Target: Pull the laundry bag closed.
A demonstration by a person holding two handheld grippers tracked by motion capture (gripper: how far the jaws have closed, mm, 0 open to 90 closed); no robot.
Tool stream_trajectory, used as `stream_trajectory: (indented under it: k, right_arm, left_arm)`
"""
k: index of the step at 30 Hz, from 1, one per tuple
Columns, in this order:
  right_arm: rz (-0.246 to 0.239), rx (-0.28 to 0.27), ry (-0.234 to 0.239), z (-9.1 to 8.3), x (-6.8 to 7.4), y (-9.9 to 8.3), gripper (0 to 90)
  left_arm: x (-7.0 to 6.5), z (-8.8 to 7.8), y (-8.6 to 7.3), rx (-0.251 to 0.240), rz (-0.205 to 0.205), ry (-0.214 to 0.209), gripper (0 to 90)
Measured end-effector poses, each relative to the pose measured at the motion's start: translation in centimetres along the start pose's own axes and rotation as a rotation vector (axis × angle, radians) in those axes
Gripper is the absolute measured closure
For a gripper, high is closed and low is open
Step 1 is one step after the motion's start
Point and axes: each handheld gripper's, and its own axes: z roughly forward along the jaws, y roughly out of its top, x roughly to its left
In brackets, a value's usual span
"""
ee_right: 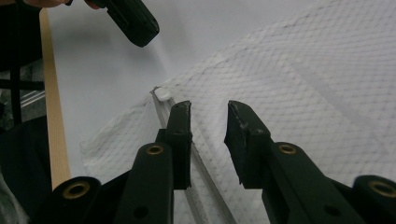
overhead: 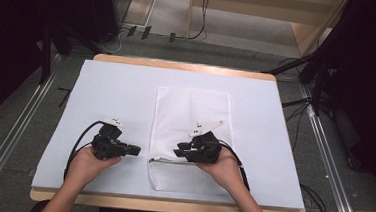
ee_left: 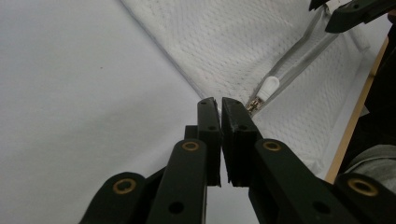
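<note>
A white mesh laundry bag point(overhead: 190, 111) lies flat on the white mat point(overhead: 112, 90), with its zipper point(overhead: 164, 159) running across near the front end. The white zipper pull point(ee_left: 269, 87) sits at the bag's left edge. My left gripper point(overhead: 137, 150) rests on the mat just left of the bag, its jaws shut with nothing between them point(ee_left: 215, 103), tips pointing at the pull. My right gripper point(overhead: 178, 150) hovers over the bag near the zipper, jaws open point(ee_right: 210, 109). The mesh bag point(ee_right: 303, 70) lies below them, and the zipper pull point(ee_right: 162, 94) is just beyond the left jaw.
The mat covers a wooden table point(overhead: 179, 65) whose edge shows at the back and front. Metal floor rails point(overhead: 19, 124) run along both sides. Cables point(overhead: 295, 113) and dark stands point(overhead: 324, 70) flank the table, and a wooden frame point(overhead: 263, 11) stands behind.
</note>
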Motion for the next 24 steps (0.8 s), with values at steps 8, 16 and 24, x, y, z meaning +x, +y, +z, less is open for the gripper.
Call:
stream_trajectory:
  k: [8, 16, 24]
  right_arm:
    - [-0.023, 0.03, 0.051, 1.8, 0.7, 0.6, 77.9]
    - [-0.067, 0.057, 0.085, 3.3, 1.5, 2.1, 81.4]
    - [-0.113, 0.085, 0.118, 5.1, 2.1, 3.0, 79.8]
  left_arm:
    - [-0.1, 0.1, -0.1, 0.0, 0.002, -0.012, 90.0]
    - [0.0, 0.0, -0.1, -0.009, -0.007, -0.004, 89.1]
    - [0.0, -0.1, -0.1, -0.013, -0.008, -0.007, 88.3]
